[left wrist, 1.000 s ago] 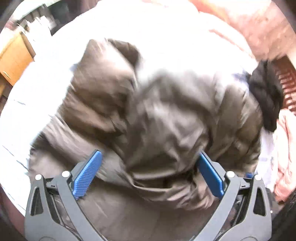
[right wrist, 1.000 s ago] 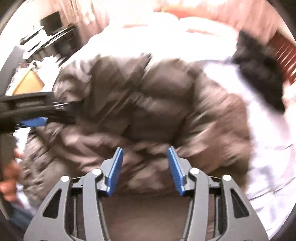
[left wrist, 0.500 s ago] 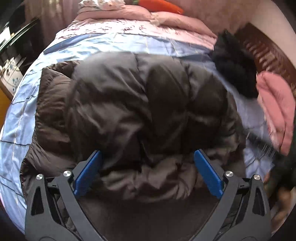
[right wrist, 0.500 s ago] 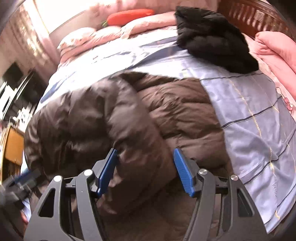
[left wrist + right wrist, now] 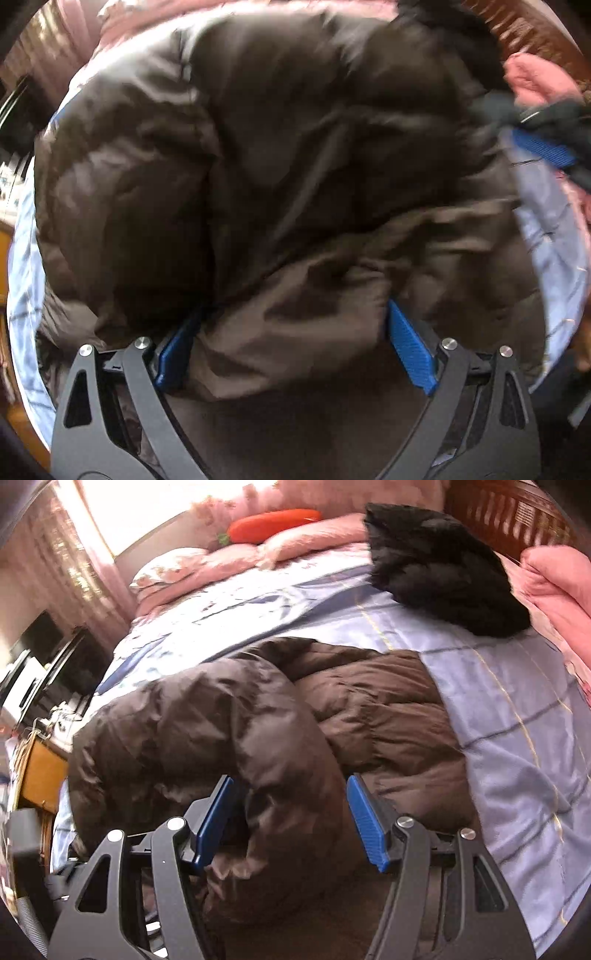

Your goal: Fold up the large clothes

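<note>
The left gripper (image 5: 288, 343) has its blue-padded fingers (image 5: 408, 345) spread very wide and closing slowly around a thick bunch of a brown puffer jacket (image 5: 258, 155); whether the pads already press on it cannot be told. The right gripper (image 5: 291, 821) clasps a puffy roll of the same jacket between its pads. The jacket lies bunched on a pale blue bedspread (image 5: 517, 701), near a black garment (image 5: 436, 568) and pink bedding (image 5: 554, 590). The step in hand appears to be folding one side over. Next likely calls for laying the padded fold flat and pressing it down.
</note>
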Tool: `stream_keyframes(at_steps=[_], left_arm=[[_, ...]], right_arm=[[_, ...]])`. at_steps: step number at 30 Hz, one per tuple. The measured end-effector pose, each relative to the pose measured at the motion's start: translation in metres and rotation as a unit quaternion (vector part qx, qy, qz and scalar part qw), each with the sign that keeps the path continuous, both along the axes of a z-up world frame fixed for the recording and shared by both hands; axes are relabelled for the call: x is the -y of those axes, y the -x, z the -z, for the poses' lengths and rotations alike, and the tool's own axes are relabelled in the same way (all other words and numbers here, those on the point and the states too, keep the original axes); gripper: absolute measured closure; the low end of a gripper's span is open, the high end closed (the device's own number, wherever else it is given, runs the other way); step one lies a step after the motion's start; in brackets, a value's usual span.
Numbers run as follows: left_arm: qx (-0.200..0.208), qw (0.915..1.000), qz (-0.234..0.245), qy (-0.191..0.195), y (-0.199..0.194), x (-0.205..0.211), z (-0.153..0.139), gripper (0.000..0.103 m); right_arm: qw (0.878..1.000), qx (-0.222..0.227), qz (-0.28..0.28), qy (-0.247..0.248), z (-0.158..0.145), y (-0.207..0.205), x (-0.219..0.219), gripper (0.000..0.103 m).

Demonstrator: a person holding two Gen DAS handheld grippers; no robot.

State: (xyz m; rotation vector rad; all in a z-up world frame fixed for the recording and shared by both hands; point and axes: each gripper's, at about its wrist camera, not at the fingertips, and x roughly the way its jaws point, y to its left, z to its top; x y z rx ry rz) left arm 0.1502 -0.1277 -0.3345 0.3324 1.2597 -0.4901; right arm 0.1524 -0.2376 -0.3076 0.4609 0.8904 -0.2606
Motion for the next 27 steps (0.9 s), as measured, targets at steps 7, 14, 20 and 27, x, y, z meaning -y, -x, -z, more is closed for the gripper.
stream_keyframes(at_steps=[7,14,20,27], left_arm=[[-0.028,0.9993,-0.024,0.010,-0.018,-0.009,0.014,0.007],[-0.026,0.9995,-0.019,0.008,-0.023,-0.005,0.018,0.007],[-0.026,0.9995,-0.017,0.002,-0.026,-0.007,0.017,0.005],[-0.028,0.9994,-0.020,0.007,-0.026,-0.011,0.019,0.004]], right_arm=[[0.996,-0.014,-0.071,0.051,0.025,-0.027,-0.036,0.058],[0.993,-0.067,-0.045,0.084,0.075,-0.047,-0.026,0.059],[0.997,-0.042,-0.036,0.045,0.032,-0.025,-0.032,0.059],[0.996,-0.041,-0.076,-0.035,0.044,-0.038,-0.033,0.059]])
